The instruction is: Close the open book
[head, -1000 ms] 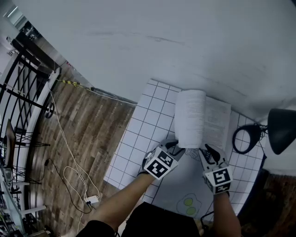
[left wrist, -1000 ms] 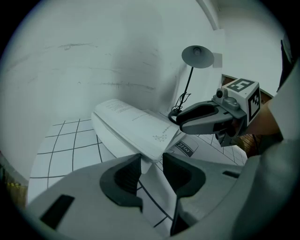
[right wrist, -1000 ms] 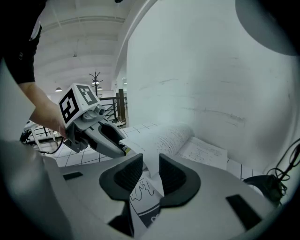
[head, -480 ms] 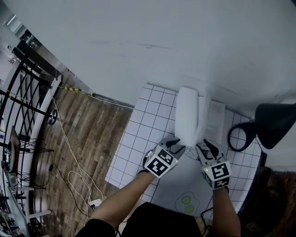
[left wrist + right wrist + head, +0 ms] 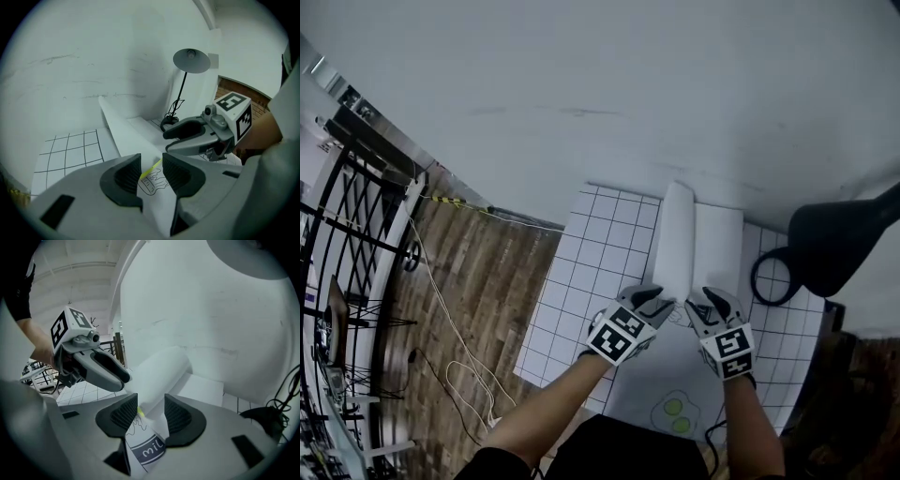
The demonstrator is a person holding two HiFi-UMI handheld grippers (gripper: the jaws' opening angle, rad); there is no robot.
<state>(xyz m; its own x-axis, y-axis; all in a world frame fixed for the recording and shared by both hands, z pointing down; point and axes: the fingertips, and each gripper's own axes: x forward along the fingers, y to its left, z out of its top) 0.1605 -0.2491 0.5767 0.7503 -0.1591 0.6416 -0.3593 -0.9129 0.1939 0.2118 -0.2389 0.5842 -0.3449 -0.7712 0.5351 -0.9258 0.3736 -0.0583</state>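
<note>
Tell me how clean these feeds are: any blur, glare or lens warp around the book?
Head view: sharp and evenly lit, but the white book has little contrast against the white gridded mat, and the edges bow. Left gripper view: fisheye with dark corners; lamp crisp. Right gripper view: same dark corners; the lamp crowds the top right.

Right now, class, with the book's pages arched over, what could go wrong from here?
1. The curled pages stand arched, not flat; the right tool is opening, nothing pressed between its jaws, so they may spring back.
2. The black lamp sits close beside the book; a wide sweep might knock it.
</note>
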